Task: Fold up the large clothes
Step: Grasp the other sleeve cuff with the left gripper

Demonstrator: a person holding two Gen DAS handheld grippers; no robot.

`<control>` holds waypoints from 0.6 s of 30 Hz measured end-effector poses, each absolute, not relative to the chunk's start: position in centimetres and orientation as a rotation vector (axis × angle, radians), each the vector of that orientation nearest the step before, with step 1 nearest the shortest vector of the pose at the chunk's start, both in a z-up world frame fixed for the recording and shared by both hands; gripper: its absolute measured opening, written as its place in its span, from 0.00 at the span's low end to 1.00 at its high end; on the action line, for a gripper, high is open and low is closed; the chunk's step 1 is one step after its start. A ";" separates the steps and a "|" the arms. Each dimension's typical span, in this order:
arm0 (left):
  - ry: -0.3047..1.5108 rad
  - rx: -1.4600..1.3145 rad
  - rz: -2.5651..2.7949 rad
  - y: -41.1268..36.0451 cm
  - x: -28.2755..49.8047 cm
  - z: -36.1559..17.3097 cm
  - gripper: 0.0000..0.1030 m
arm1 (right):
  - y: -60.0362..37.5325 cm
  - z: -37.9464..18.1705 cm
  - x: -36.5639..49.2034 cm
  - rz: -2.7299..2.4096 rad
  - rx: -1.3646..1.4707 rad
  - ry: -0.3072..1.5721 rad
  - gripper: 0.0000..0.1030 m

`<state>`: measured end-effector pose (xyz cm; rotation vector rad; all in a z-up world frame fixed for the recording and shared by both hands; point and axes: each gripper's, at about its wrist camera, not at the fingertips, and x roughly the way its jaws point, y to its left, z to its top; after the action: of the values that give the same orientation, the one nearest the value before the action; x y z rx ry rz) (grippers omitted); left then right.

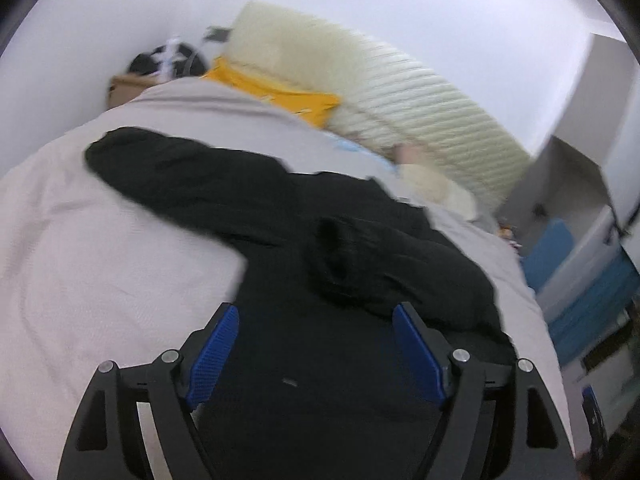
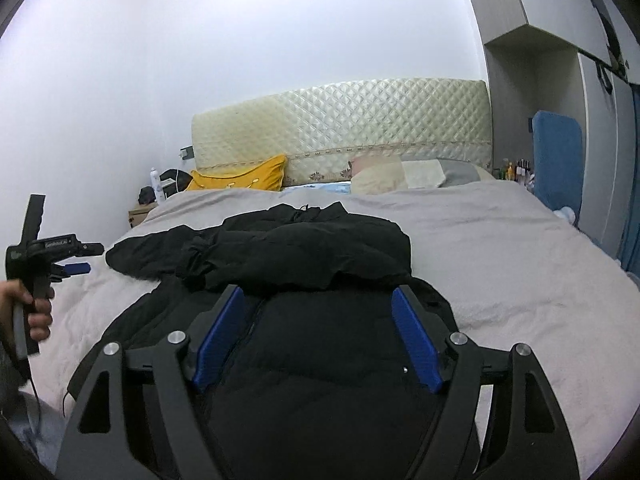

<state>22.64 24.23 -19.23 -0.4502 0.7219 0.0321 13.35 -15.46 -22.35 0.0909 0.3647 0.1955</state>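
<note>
A large black padded jacket (image 2: 304, 256) lies on the bed, its right sleeve folded across the body and its left sleeve (image 2: 148, 250) stretched out to the left. It also shows in the blurred, tilted left wrist view (image 1: 320, 248). My right gripper (image 2: 318, 294) is open and empty, just above the jacket's lower body. My left gripper (image 1: 316, 312) is open and empty over the jacket. It also shows at the left edge of the right wrist view (image 2: 78, 268), held in a hand above the bed, beside the left sleeve.
The bed has a light pinkish-grey cover (image 2: 500, 248). A yellow pillow (image 2: 244, 178), other pillows (image 2: 404, 174) and a cream quilted headboard (image 2: 340, 120) are at the far end. A nightstand (image 2: 140, 212) stands far left, a blue panel (image 2: 558, 160) and wardrobe right.
</note>
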 end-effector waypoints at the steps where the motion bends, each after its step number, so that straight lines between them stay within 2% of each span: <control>1: 0.733 -0.456 0.047 26.1 23.5 -19.1 0.77 | -15.4 -22.4 13.3 0.196 0.092 0.363 0.74; 6: 0.742 -0.470 0.078 32.6 26.8 -19.4 0.77 | -15.3 -22.7 13.8 0.236 0.126 0.327 0.76; 9: 0.733 -0.572 0.025 37.4 28.7 -20.9 0.77 | -14.7 -23.1 14.5 0.206 0.104 0.340 0.77; 18: 0.685 -0.854 0.127 49.2 33.2 -28.6 0.77 | -13.3 -25.4 18.4 0.135 0.096 0.473 0.78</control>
<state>33.17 49.16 -28.58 -0.8538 0.6848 0.1265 18.37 -13.34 -25.37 0.0965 0.4729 0.1354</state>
